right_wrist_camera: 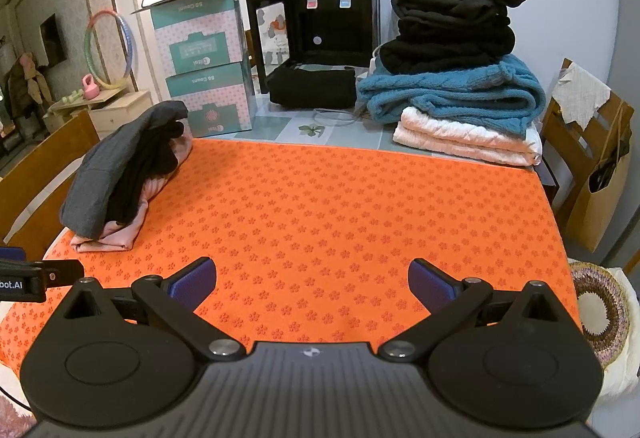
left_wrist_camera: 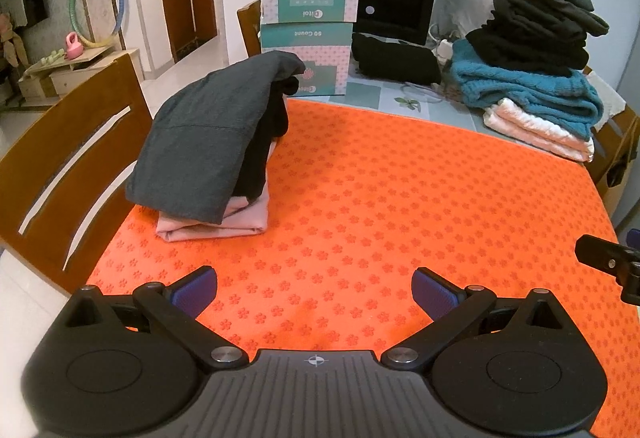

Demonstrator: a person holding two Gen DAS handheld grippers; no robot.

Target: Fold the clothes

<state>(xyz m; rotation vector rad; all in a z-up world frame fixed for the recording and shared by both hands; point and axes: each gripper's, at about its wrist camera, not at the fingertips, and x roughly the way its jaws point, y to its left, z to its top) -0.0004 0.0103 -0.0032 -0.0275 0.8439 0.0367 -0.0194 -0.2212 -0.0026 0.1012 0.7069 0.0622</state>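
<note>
Meanwhile, both grippers, left gripper (left_wrist_camera: 314, 292) and right gripper (right_wrist_camera: 312, 284), are hovering spread apart, empty; a grey garment (left_wrist_camera: 200, 141) is hiding the folded pile (left_wrist_camera: 240, 226) beneath.

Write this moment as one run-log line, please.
left gripper: open, empty | right gripper: open, empty | orange mat: bare centre | small clothes pile: left | tall folded stack: far right

We see both views evenly lit by warm indoor light, sharp at centre. The orange mat (left_wrist_camera: 380, 197) shows only soft shadows. Fisheye bending curves the chair (left_wrist_camera: 68, 157) and walls, and the corners fall to black.
</note>
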